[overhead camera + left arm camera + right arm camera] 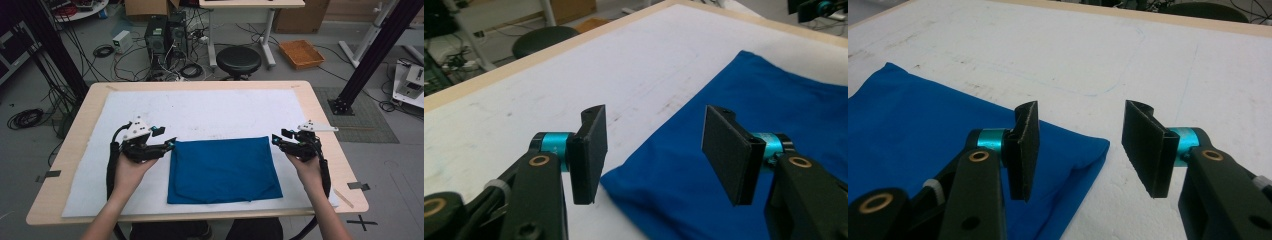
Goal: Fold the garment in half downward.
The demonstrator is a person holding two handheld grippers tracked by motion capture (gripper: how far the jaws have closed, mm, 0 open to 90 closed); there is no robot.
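The left claw (169, 137) hangs released at the near-left of the blue cloth (222, 169), its two flat black pads (589, 147) standing well apart with nothing between them. In the left gripper view those pads are matte, rectangular slabs on turquoise metal collars, with brass-coloured rivets in the black arms below; a rounded corner of the blue cloth (744, 125) lies under and between them. The right claw (278, 137) is likewise released, at the cloth's far-right corner. In the right gripper view its pads (1026, 149) are parted and bare, and the cloth's (923, 125) corner reaches just under the left-hand pad.

The cloth is folded into a flat, roughly square packet, smooth and soft-looking, with gently rounded corners and a faint crease along its near edge. It lies toward the near middle of the surface (320, 107), on a white, slightly fuzzy sheet (200, 110) marked by faint smudges and a thin pencilled outline. The sheet covers most of the pale wood surface, whose bare rim shows all round.

Beyond the far edge stands a round black stool (238, 60) on the grey floor. Farther off, to its right, lies a shallow orange tray (301, 53); I cannot tell what it holds. Dark computer towers (164, 37) sit among tangled cables to its left.
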